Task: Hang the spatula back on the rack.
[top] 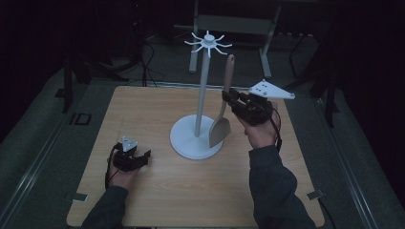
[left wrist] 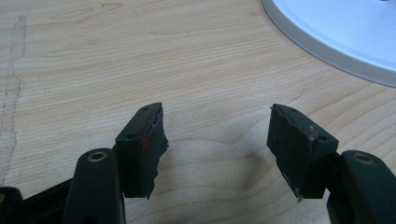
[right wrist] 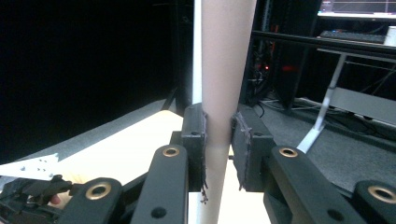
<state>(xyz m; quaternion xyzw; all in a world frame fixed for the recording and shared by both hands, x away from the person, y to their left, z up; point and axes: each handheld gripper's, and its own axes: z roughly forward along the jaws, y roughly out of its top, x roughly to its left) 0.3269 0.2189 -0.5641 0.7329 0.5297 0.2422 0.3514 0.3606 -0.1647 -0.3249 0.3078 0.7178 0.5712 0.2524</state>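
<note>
A wooden spatula [top: 224, 102] hangs upright beside the white hook stand [top: 203, 90], its blade low near the stand's round base [top: 186, 143]. My right gripper [top: 228, 99] is shut on the spatula's handle [right wrist: 224, 70], and in the right gripper view the pads press on the handle from both sides. Behind the handle there runs the stand's white pole [right wrist: 196, 51]. My left gripper [top: 143, 156] rests on the wooden table [top: 143, 114] at the front left, open, with bare wood between its fingers [left wrist: 144, 149]. The rim of the stand's base [left wrist: 336, 32] lies ahead of it.
At the top of the stand's pole is a ring of small white hooks [top: 208, 43]. A grey metal frame [top: 234, 24] stands on the floor behind the table. The room around is dark. Grey floor borders the table's left and right edges.
</note>
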